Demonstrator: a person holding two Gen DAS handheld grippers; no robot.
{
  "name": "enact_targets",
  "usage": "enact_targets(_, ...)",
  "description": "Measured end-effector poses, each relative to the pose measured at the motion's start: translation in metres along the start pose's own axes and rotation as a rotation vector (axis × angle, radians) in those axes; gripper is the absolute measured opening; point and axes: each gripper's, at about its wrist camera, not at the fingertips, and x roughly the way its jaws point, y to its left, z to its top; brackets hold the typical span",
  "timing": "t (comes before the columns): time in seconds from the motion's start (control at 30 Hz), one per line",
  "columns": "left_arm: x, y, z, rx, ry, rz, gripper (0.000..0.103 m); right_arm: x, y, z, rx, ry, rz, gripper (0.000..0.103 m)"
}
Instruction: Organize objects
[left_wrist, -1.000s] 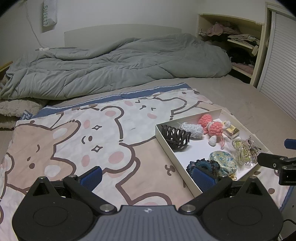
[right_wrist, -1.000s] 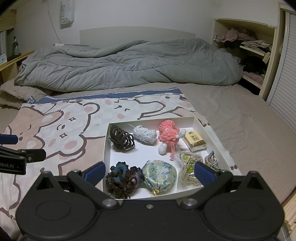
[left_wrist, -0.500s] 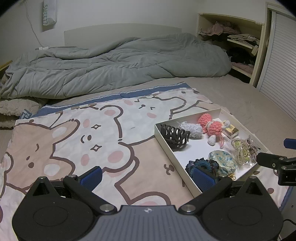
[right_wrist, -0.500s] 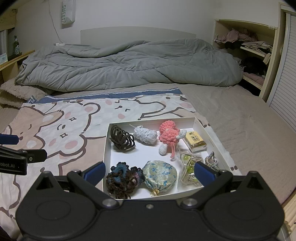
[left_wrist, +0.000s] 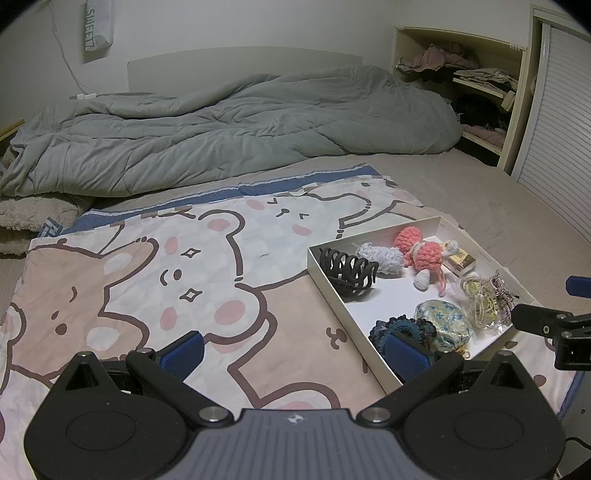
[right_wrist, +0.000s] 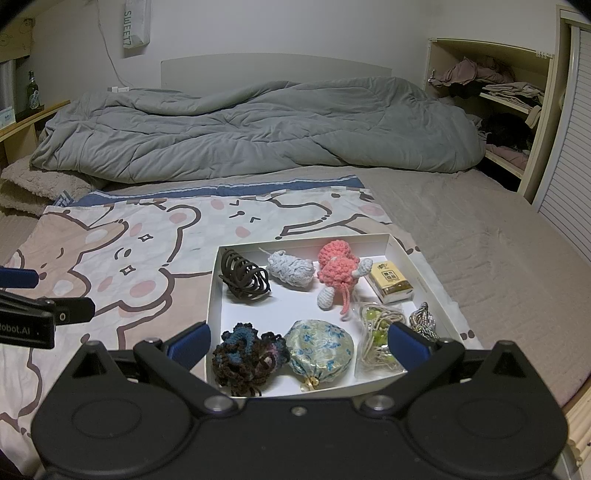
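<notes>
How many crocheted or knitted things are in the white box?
3: a pink doll at the back middle, a grey yarn piece left of it, and a dark scrunchie at the front left.

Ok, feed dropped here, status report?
Both claws open, empty: left, right. White tray on bear blanket, trinkets untouched. Nothing in the way.

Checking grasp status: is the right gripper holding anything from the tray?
No, the right gripper is open and empty above the white tray.
</notes>
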Motion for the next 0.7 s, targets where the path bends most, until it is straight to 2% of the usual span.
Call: enact_targets(0.7, -0.0011, -0.0016, 0.0001, -0.012, 0.000, -0.006, 0.103, -0.0005, 0.0017, 0.0006, -0.004, -0.001, 0.001, 0.103)
